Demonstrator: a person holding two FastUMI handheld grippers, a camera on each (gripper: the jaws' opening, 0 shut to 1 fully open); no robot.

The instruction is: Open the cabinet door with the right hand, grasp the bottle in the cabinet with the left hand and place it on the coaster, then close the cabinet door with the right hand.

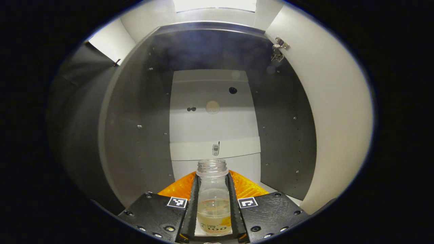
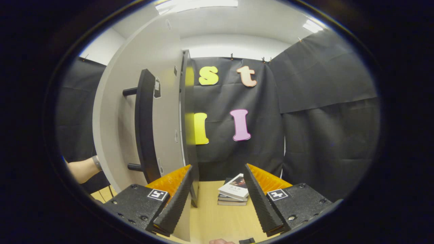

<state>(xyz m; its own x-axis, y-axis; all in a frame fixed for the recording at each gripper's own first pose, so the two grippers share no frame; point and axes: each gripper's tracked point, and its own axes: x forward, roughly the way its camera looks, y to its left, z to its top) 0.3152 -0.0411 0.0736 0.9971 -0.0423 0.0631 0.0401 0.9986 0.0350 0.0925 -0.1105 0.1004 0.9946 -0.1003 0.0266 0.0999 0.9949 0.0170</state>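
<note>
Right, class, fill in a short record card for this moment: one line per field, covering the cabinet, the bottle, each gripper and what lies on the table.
cabinet door: white door with black bar handle, swung open
bottle: clear capless glass bottle with a little pale liquid, upright inside the dark-walled cabinet
left gripper: left gripper, jaws closed on the bottle's sides
right gripper: right gripper, jaws open, holding nothing, just off the door's edge
table: light wooden table with a small stack of books
task stage: bottle grasped, not yet on the coaster

L claw (image 1: pixel 212 200) clamped, R claw (image 2: pixel 217 200) wide.
</note>
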